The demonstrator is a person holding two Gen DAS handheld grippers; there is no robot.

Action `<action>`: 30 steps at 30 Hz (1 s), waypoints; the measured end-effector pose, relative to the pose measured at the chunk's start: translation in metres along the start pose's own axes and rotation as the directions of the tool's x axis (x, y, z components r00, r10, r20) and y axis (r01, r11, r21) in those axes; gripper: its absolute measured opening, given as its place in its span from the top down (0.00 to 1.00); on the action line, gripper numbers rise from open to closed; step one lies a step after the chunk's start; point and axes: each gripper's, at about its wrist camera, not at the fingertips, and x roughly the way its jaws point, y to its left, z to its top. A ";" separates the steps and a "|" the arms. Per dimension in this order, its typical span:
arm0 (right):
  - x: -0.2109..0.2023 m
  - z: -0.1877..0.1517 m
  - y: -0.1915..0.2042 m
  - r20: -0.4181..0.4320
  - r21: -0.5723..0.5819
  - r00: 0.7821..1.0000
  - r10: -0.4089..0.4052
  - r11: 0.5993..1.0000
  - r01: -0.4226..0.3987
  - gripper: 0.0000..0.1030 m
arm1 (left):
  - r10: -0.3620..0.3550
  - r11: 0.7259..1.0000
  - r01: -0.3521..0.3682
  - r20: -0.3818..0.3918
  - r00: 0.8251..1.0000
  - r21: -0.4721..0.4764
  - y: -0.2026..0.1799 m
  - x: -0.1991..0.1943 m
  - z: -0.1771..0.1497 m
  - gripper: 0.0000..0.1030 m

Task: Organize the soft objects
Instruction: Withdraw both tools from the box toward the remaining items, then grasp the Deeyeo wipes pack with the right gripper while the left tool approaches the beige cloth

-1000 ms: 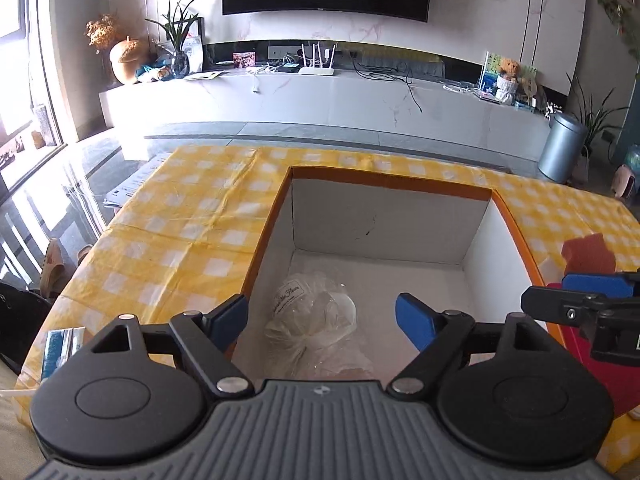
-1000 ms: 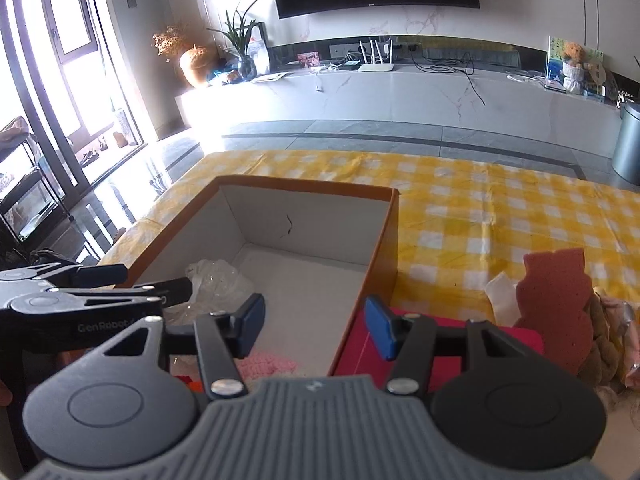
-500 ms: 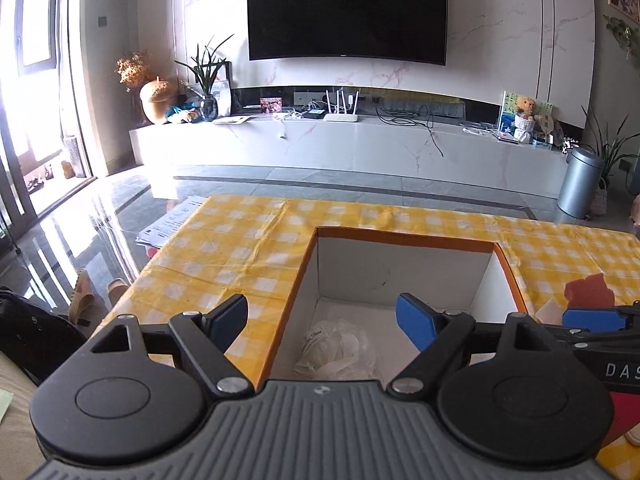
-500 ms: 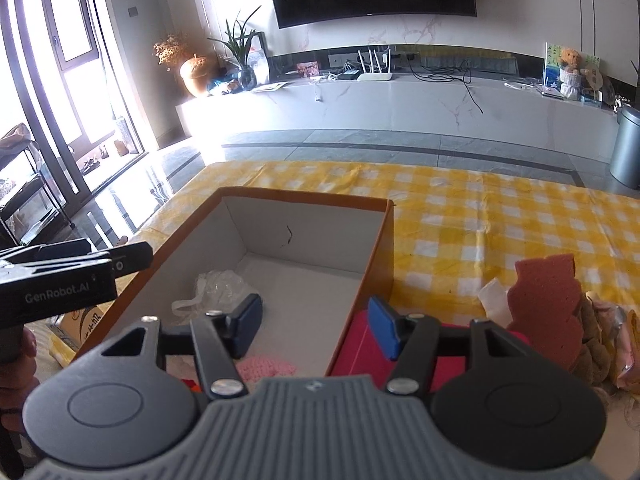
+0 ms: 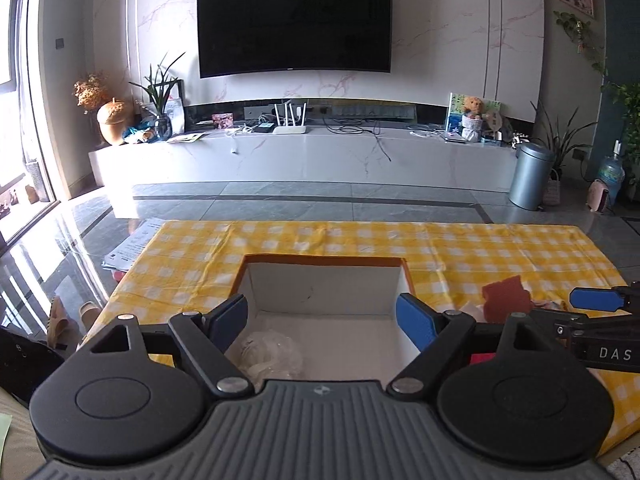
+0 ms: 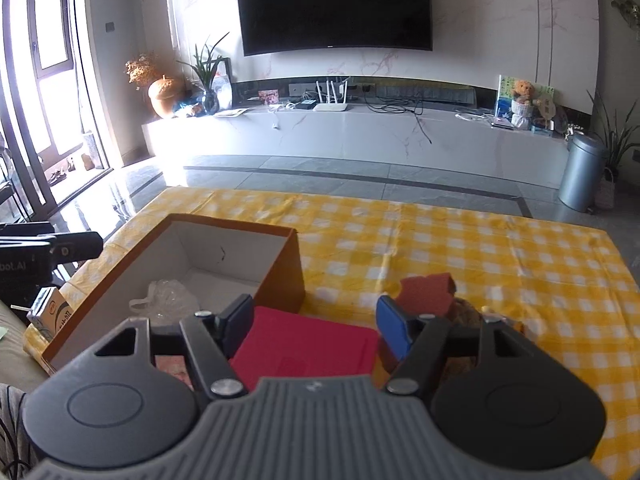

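While the orange box (image 6: 256, 276) sits on the yellow checked tabletop (image 6: 480, 248), both grippers are held above it, empty. The left hand-held gripper (image 5: 322, 322) is released, jaws wide apart, nothing between them; it is aimed over the box interior, where a crumpled clear plastic bag (image 5: 268, 354) is already lying near the front wall. The right hand-held gripper (image 6: 316, 326) is seen opening, nothing gripped; it is pointed over the red lid (image 6: 308, 354), which lies flat just beside the box, probably set aside so the opening is kept free. A pink soft item (image 6: 174, 370) is partly hidden in the box's near corner. The reddish sponge (image 6: 428, 290) and a brownish soft thing (image 6: 466, 312) beside it are left outside on the cloth, right of the lid; they are judged next for pickup, which would explain the widening jaws.
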 end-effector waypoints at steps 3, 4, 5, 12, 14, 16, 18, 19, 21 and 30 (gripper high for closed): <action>-0.022 -0.004 -0.028 0.012 0.030 0.999 -0.046 0.999 0.046 0.34 | -0.035 0.999 0.034 0.005 0.999 0.042 -0.026 -0.008 0.001 0.04; -0.027 -0.006 -0.037 0.015 0.038 0.998 -0.060 0.997 0.060 0.34 | -0.039 0.998 0.038 0.015 0.999 0.049 -0.034 -0.011 0.002 0.04; -0.034 -0.008 -0.047 0.016 0.043 0.997 -0.080 0.996 0.079 0.34 | -0.047 0.998 0.045 0.025 0.999 0.054 -0.043 -0.014 0.003 0.04; -0.056 -0.029 -0.103 -0.013 0.043 0.982 -0.186 0.982 0.186 0.28 | -0.200 0.976 0.202 -0.031 0.979 0.083 -0.104 -0.008 -0.001 0.04; -0.048 -0.039 -0.120 -0.070 0.050 0.980 -0.188 0.980 0.192 0.28 | -0.240 0.964 0.246 -0.068 0.968 0.100 -0.125 0.000 -0.007 0.04; -0.037 -0.050 -0.135 -0.135 0.057 0.973 -0.188 0.979 0.197 0.28 | -0.273 0.952 0.285 -0.109 0.956 0.109 -0.143 0.010 -0.015 0.04; -0.022 -0.061 -0.148 -0.197 0.077 0.962 -0.192 0.975 0.210 0.28 | -0.304 0.936 0.325 -0.156 0.940 0.132 -0.163 0.020 -0.024 0.04; -0.014 -0.065 -0.155 -0.232 0.092 0.954 -0.190 0.972 0.216 0.28 | -0.309 0.932 0.332 -0.162 0.937 0.145 -0.171 0.023 -0.029 0.04; 0.002 -0.072 -0.167 -0.281 0.115 0.941 -0.186 0.968 0.225 0.28 | -0.308 0.921 0.338 -0.166 0.937 0.195 -0.189 0.025 -0.041 0.04; 0.060 -0.092 -0.199 -0.364 0.225 0.920 -0.146 0.945 0.239 0.20 | -0.279 0.904 0.338 -0.238 0.930 0.261 -0.227 0.056 -0.061 0.04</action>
